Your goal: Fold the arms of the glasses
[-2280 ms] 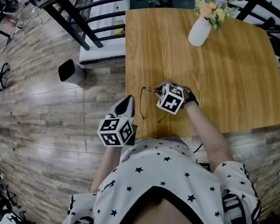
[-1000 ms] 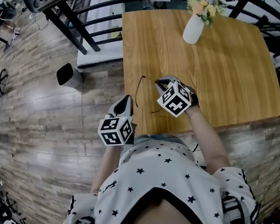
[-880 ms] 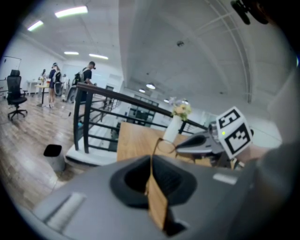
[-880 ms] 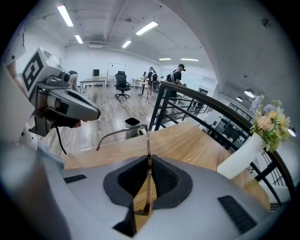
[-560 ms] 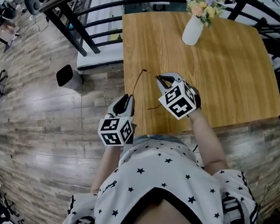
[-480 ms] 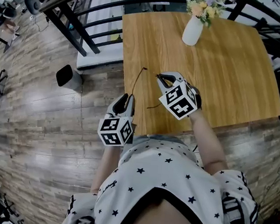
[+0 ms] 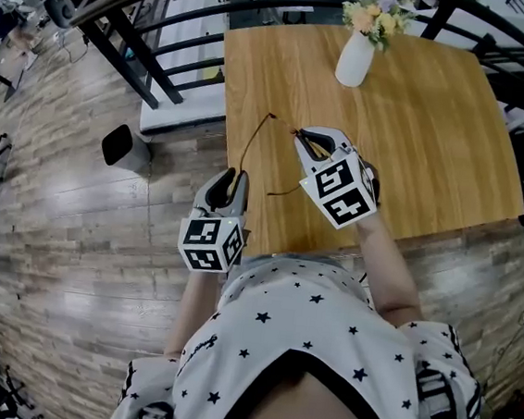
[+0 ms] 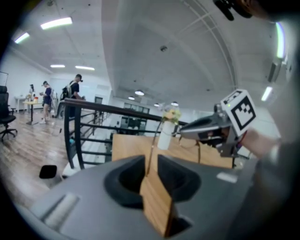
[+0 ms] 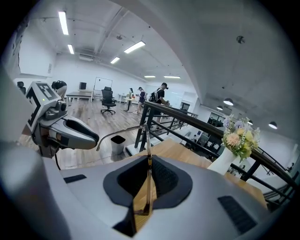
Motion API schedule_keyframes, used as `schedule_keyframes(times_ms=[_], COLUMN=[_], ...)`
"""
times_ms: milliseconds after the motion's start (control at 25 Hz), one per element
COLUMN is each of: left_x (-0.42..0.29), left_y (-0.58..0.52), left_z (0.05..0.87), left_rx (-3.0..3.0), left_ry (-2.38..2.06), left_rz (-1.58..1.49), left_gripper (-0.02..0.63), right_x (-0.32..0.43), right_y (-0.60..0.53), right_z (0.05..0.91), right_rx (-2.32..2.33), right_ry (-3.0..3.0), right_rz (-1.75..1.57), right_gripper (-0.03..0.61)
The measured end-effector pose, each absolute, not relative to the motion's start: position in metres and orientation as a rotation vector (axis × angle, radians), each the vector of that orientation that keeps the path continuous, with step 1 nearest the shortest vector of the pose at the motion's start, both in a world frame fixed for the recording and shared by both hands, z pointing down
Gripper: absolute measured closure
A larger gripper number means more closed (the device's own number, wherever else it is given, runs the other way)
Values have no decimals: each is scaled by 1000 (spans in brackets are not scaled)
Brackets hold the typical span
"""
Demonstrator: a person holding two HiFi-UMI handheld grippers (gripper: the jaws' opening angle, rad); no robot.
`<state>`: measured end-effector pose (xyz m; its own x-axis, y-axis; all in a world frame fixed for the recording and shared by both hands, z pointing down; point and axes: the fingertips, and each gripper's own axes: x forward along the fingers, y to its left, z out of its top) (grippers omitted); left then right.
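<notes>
Right gripper point(image 7: 308, 140): fingers point(image 9: 167, 178) pinched on the frame of the glasses point(image 7: 253, 139), held clear above the counter point(image 7: 419, 127). Left gripper point(image 7: 234, 179): fingers point(image 8: 125, 180) spread, having just been opening. One thin arm of the glasses passes through the gap between them.

Left hand-held gripper point(image 8: 150, 161), jaws just opening, thin glasses arm point(image 8: 152, 150) between them; vase point(image 8: 164, 138), table point(image 8: 129, 147) beyond.
</notes>
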<state>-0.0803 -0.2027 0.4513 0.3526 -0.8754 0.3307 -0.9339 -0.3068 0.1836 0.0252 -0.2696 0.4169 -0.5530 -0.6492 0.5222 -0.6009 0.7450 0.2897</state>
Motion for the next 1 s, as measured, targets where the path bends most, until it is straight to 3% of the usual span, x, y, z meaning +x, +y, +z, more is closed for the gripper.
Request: schedule_keyframes(times_ms=[360,1000], left_x=[-76,-62], left_y=[-211,-216], left_z=[449,453], left_rx=[2316,2366], left_ry=[-1585,-1480], left_rz=[268,316], left_gripper=[586,592], right_x=[28,18], right_y=[-272,-280], right_z=[406,402], right_rx=[965,964], right_ry=[-2351,-2356], right_rz=[-98,-115], right_gripper=[546,546])
